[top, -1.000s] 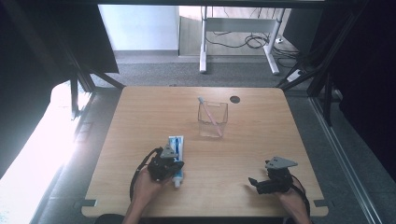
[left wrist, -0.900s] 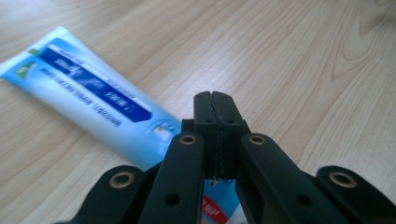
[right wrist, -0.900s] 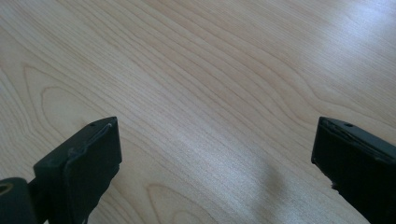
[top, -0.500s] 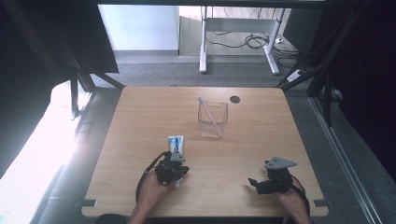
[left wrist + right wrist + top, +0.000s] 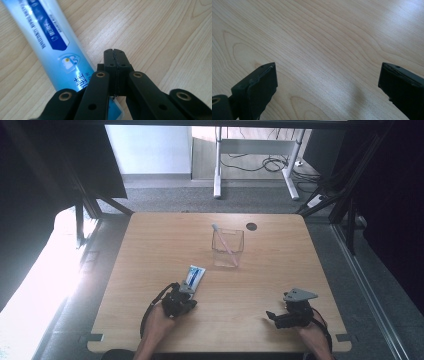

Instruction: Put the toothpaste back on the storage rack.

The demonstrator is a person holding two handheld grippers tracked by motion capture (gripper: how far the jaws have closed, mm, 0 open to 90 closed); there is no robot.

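glossy blue-white toothpaste tube (image 5: 53, 47) lies flat on the wooden table (image 5: 150, 245), just beside the left gripper (image 5: 115, 53), whose jaws are pressed together, empty. likely light, soft, slippery; best pinched across the mid-body. right gripper (image 5: 327, 87) jaws spread wide.

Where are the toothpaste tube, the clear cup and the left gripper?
toothpaste tube (image 5: 53, 47), left gripper view, on its blue label.
clear cup (image 5: 235, 240), high view, on its right wall.
left gripper (image 5: 115, 53), left gripper view, on the tips of the closed jaws.
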